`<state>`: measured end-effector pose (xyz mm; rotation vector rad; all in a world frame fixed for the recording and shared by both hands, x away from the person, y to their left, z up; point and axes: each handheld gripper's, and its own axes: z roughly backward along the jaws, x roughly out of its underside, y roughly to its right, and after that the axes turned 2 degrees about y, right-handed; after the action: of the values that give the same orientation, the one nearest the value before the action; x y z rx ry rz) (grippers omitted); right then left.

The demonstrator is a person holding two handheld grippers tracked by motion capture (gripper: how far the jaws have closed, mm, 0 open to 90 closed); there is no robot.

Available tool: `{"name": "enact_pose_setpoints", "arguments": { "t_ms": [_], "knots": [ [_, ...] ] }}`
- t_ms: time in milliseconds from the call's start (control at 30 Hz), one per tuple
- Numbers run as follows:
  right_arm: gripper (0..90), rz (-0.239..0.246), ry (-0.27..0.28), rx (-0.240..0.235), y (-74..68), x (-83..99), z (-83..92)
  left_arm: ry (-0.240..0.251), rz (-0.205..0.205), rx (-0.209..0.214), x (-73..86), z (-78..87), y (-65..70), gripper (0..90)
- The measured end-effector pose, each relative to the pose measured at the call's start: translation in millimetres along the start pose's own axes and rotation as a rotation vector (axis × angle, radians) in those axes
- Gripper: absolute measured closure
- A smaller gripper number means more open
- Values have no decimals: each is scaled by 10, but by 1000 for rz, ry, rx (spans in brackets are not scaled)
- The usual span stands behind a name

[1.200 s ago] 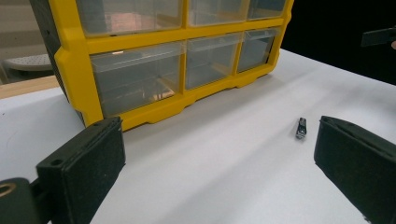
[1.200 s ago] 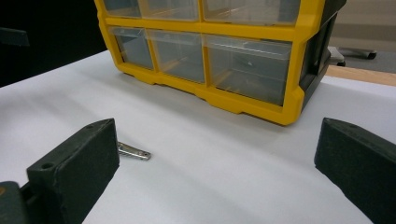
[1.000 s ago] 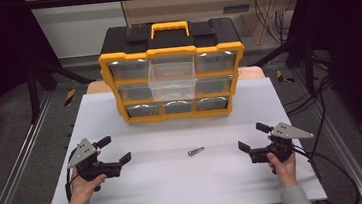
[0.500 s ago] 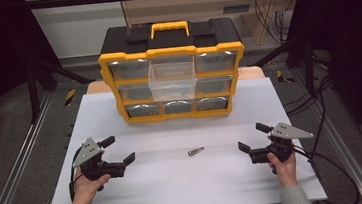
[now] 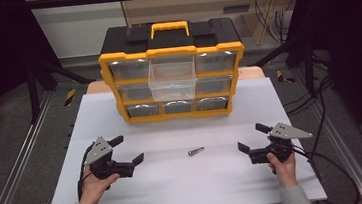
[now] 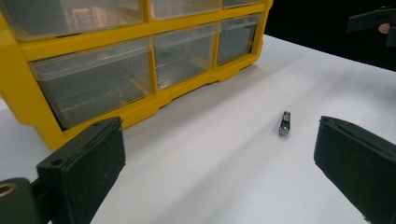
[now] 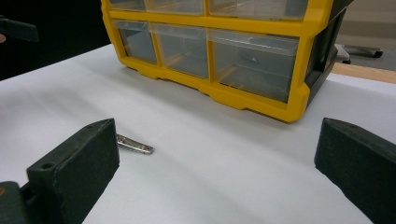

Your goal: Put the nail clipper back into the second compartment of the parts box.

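Both claws stand with jaws wide apart and empty: my left claw (image 5: 129, 149) at eight o'clock on the white tabletop (image 5: 177, 187), my right claw (image 5: 252, 138) at four o'clock. Between them, touching neither, a small metal clip (image 5: 196, 151) lies flat. At twelve o'clock stands the yellow drawer organizer (image 5: 173, 77), one clear drawer (image 5: 172, 80) pulled out.

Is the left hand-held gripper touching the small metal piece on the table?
Apart. The high view shows bare table between the left hand-held gripper and the metal piece; its jaws are open.
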<state>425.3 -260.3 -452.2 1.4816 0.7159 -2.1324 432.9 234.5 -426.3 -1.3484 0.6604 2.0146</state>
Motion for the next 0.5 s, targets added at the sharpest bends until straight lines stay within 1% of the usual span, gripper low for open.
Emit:
{"name": "enact_pose_setpoints", "arguments": {
  "t_ms": [267, 500],
  "knots": [
    [5, 4, -3, -3, -1, 3, -3, -28, -16, 10, -56, -122, 91, 20],
    [5, 2, -6, -5, -3, 4, -4, -55, -13, 25, -83, -231, 154, 21]
  ]
}}
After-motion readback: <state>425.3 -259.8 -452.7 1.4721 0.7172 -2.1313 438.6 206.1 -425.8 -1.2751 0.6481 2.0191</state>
